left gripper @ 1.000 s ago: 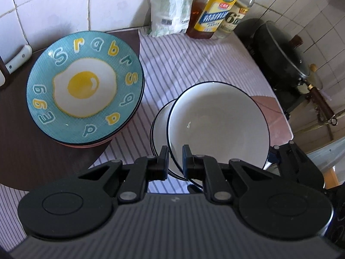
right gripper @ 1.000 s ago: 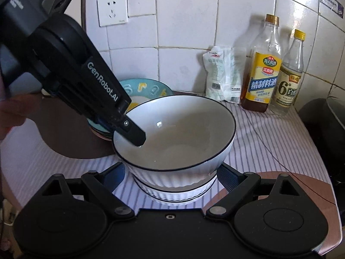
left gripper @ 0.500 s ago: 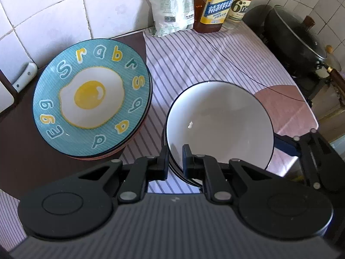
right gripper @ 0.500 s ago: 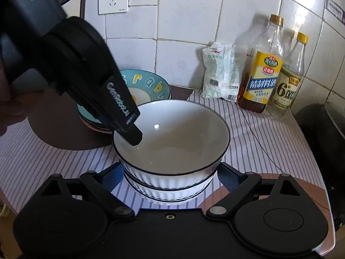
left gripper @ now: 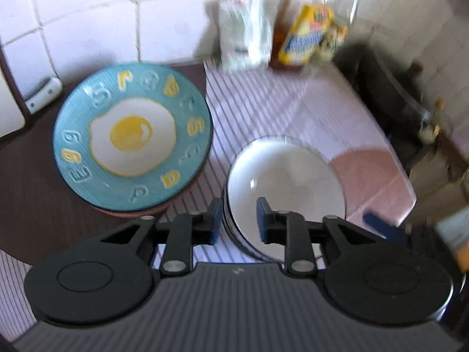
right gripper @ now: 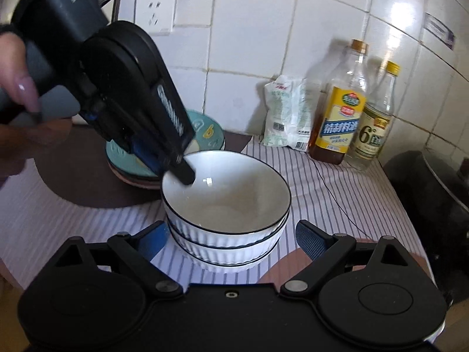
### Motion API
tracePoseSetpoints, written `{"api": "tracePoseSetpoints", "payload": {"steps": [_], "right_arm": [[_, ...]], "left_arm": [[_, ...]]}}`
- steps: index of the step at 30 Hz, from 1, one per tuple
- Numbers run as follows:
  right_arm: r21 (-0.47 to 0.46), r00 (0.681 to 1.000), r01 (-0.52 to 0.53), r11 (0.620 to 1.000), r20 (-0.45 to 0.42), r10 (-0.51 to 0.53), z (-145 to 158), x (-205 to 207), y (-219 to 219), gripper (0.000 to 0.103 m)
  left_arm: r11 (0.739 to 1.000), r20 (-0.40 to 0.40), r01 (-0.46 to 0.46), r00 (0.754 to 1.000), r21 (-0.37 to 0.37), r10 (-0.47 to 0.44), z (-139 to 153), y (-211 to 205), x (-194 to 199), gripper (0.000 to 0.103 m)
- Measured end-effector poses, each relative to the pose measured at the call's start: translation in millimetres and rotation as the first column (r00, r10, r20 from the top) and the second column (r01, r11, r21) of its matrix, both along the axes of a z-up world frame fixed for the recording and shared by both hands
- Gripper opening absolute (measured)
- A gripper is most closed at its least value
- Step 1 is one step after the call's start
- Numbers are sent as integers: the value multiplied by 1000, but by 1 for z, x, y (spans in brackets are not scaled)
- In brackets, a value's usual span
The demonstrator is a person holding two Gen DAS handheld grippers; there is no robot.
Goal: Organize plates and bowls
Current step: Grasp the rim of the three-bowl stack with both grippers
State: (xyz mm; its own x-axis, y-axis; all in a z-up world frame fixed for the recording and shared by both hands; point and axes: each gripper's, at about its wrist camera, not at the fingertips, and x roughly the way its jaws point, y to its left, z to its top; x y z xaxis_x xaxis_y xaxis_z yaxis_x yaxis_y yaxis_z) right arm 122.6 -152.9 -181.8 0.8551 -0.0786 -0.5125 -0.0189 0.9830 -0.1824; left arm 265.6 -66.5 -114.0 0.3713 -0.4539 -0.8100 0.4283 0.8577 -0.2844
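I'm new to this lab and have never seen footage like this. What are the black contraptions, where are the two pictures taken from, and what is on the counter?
No robot here: a person holds a hand-held two-finger clamp in each hand, each with a fisheye camera looking along its fingers. The black discs and levers at the bottom of each picture are that tool's own mechanism.

The left tool looks down from above. Its fingers are parted, one either side of the top bowl's near rim, not pinching it. The right tool looks from the counter's front edge, wide open, its fingers flanking the stack of white bowls. That view also shows the left tool coming in from the upper left, gripped by the person's hand.

On the striped cloth are the bowls and, further left, an egg-pattern plate topping other plates. By the tiled wall: a white pouch and two bottles.
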Motion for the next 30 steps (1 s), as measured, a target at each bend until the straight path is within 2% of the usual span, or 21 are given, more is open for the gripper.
{"api": "tracePoseSetpoints", "payload": {"steps": [3, 10, 14, 16, 20, 22, 24, 28, 30], "right_arm": [[82, 999, 13, 997, 31, -15, 2, -12, 1, 97], [130, 990, -67, 989, 129, 50, 14, -52, 13, 98], [121, 991, -57, 991, 130, 41, 10, -61, 10, 98], [144, 993, -28, 989, 118, 11, 2, -63, 5, 99], [179, 995, 14, 984, 98, -32, -17, -60, -1, 99], [182, 992, 14, 983, 117, -36, -26, -58, -1, 98], [140, 993, 45, 989, 104, -60, -30, -49, 4, 98], [130, 995, 5, 991, 94, -18, -36, -34, 11, 98], [127, 997, -7, 992, 75, -2, -44, -25, 12, 98]], "left_arm": [[997, 6, -27, 1000, -67, 28, 10, 13, -2, 26], [983, -10, -75, 997, -170, 74, 14, 38, -24, 27], [987, -22, -92, 996, -132, 90, 2, 43, -34, 27], [989, -25, -94, 996, -110, 91, -5, 47, -40, 27], [988, -50, -81, 996, -128, 75, -20, 57, -47, 27], [983, -47, -71, 997, -170, 63, -26, 61, -48, 30], [971, -54, -70, 997, -228, 59, -31, 68, -47, 35], [951, -50, -69, 997, -302, 56, -38, 77, -43, 42], [936, -73, -71, 996, -346, 48, -44, 80, -38, 48]]}}
